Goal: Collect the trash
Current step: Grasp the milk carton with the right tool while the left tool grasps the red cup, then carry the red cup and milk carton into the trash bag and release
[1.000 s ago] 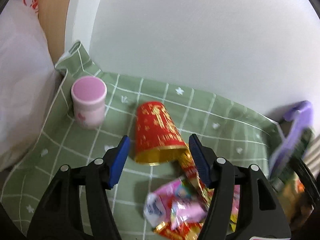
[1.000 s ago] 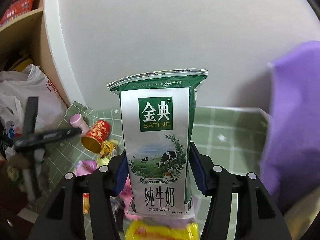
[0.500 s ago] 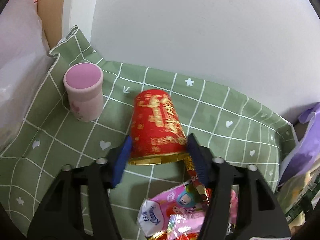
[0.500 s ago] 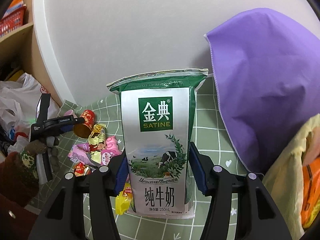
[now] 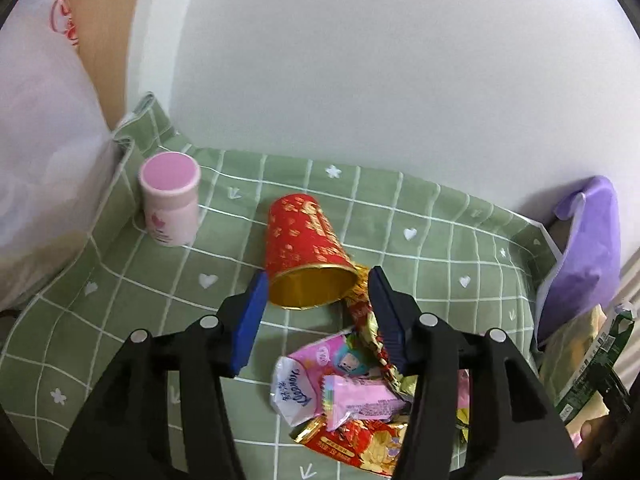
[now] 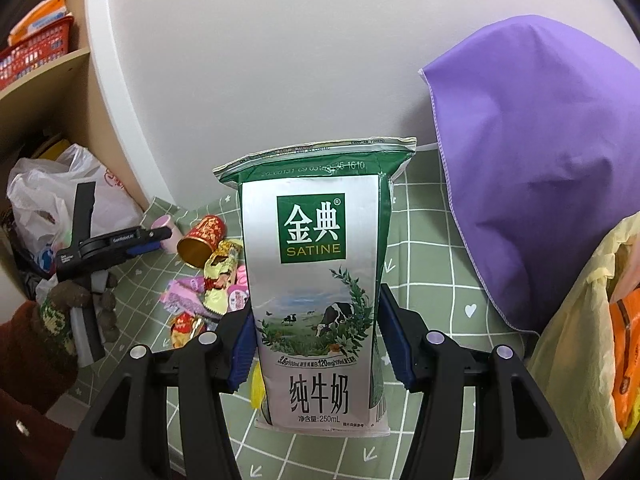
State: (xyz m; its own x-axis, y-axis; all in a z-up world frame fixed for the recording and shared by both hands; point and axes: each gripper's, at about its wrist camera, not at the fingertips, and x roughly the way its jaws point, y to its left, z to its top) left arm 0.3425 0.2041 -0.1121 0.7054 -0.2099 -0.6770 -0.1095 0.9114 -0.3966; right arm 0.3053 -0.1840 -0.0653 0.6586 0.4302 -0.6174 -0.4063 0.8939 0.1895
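The left wrist view looks steeply down, close over the red cup on the green cloth. The right wrist view (from farther right) faces the wall, sharing that cup and the wrappers.

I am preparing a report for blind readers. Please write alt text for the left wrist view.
The left gripper, its blue fingers opening, sits just before the gold mouth of a red paper cup lying on its side on a green checked cloth. Snack wrappers lie below it, a pink bottle stands upright at left, a purple bag at right.
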